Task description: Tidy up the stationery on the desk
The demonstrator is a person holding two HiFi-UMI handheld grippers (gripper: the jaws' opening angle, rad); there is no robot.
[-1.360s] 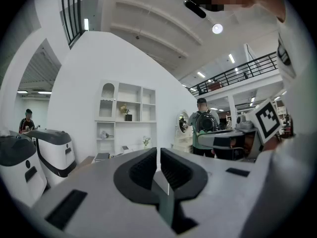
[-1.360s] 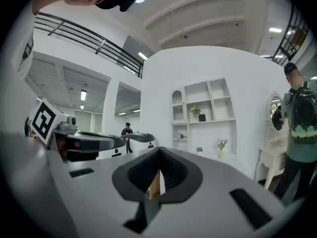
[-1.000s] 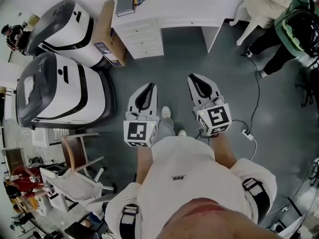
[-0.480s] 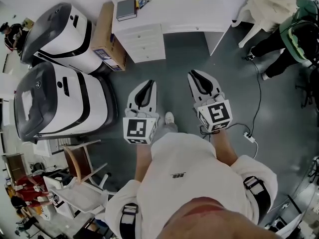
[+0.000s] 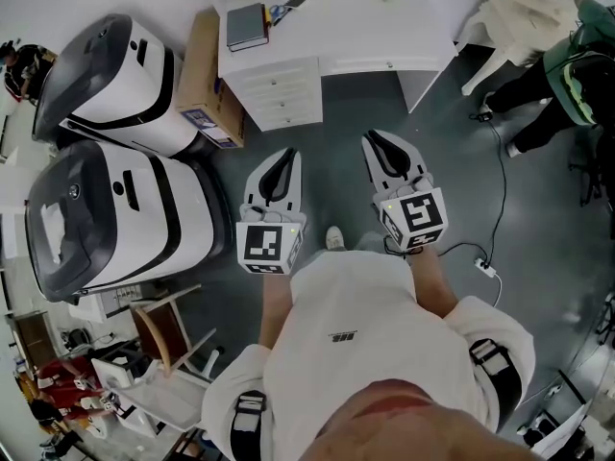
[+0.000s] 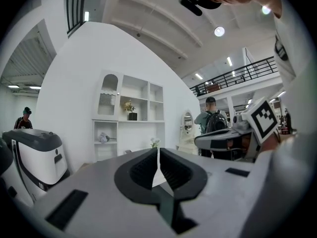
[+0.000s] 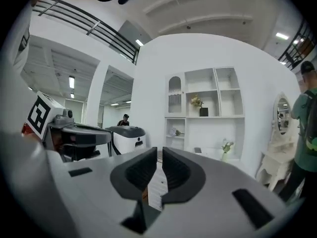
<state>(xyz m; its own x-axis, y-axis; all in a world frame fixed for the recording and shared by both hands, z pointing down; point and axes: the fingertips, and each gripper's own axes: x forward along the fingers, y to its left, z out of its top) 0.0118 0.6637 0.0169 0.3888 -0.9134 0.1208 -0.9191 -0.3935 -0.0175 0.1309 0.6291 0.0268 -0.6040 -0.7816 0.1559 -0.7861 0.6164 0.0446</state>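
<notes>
Both tongs are idling out in front of the body: left gripper (image 5: 286, 157) and right gripper (image 5: 373, 144) are each pressed together on nothing and pointing at the desk (image 5: 365, 36), well apart across the floor (image 5: 452, 152). Stationery is sitting up there: a dark notebook (image 5: 247, 25) at the left end, and bits beside it too small to tell. My read: walk-up phase, nothing in reach, so the jaws are staying together.

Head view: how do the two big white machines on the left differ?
The farther machine stands against a cardboard box; the nearer machine stands by a wooden chair. The nearer machine's dark lid bears a pale patch; the farther machine's lid looks plain. Both have white bodies with dark grey tops.
</notes>
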